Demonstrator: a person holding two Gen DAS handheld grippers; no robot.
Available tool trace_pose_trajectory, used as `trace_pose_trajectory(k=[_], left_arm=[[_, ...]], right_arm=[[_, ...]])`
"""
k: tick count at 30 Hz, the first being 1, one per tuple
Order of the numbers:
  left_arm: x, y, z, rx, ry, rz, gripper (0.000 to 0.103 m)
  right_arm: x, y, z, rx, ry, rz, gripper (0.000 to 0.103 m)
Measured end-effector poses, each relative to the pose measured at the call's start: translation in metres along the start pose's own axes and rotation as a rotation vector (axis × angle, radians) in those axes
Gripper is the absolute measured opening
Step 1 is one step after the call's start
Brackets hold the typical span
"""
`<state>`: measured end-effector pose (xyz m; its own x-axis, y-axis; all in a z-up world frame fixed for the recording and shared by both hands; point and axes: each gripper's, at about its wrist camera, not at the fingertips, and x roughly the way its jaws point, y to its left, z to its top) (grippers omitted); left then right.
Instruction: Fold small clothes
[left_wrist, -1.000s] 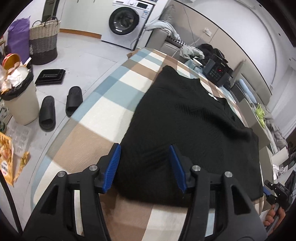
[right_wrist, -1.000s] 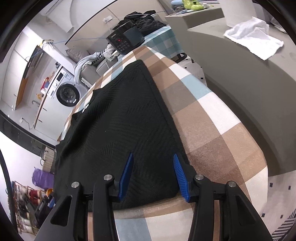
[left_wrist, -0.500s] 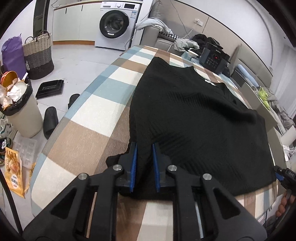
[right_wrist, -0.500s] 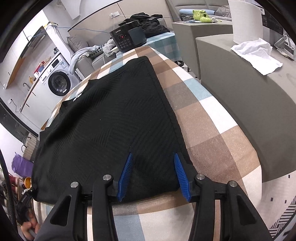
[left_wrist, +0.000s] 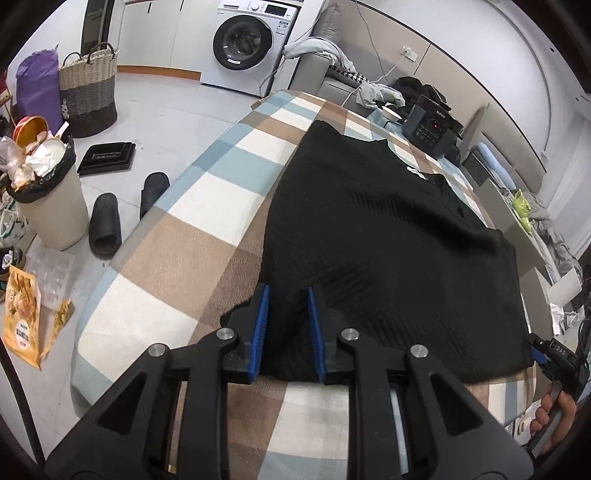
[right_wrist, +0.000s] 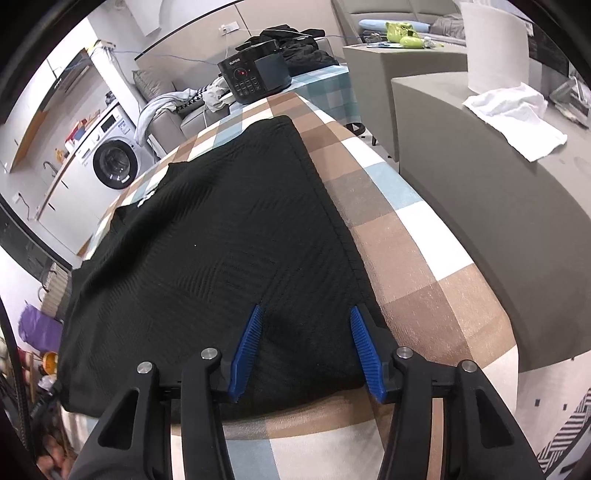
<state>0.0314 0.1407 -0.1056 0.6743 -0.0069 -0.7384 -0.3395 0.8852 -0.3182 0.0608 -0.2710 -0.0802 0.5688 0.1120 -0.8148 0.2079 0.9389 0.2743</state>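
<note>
Garment: black knit top (left_wrist: 388, 236) spread flat across the checked tabletop (left_wrist: 177, 254), hem edge nearest both cameras, neckline with a white label at the far end.
Left tool: (left_wrist: 286, 325) at the garment's near left corner, blue pads narrow, a bunched ridge of black fabric pinched between them; jaws have just closed in, then eased apart a little.
Right tool: (right_wrist: 304, 347) at the near right corner, jaws standing wide and just opening a bit further; fabric lies flat between the blue pads, not pressed by them.
Left view only: grey floor with a pair of black slippers (left_wrist: 125, 214), a full waste bin (left_wrist: 48, 199), a woven basket (left_wrist: 88, 92), a purple bag (left_wrist: 37, 85), an orange snack packet (left_wrist: 20, 314); also the right tool's tip and the hand (left_wrist: 554, 417) holding it, at the lower right edge beyond the hem.
Right view only: grey counter (right_wrist: 498, 229) beside the tabletop, with a white cloth (right_wrist: 517, 118) and a paper roll (right_wrist: 491, 44) on it; yellow-green items on a far surface.
Both views: washing machine (left_wrist: 251, 40) against the far wall, black appliance with a red light (right_wrist: 255, 74) at the tabletop's far end, clothes heaped on a sofa behind it.
Garment's left edge: seen sharply in the left view, folded shadow along it; right edge with its stitched seam clear only in the right view.
</note>
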Motion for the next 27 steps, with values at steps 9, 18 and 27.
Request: trace_pose_trajectory(k=[9,18,27], left_arm=[[0.005,0.000,0.010,0.000,0.010,-0.006,0.025],[0.010,-0.008,0.016,0.026,0.014,-0.022,0.039],[0.044,-0.027,0.034,0.083,0.038,-0.015,0.040]], right_arm=[[0.010,0.019,-0.003,-0.151,-0.025,-0.059,0.015],[0.004,0.003,0.002,-0.065,-0.001,0.006,0.022],[0.015,0.021,0.012,-0.077,-0.027,0.025,0.044]])
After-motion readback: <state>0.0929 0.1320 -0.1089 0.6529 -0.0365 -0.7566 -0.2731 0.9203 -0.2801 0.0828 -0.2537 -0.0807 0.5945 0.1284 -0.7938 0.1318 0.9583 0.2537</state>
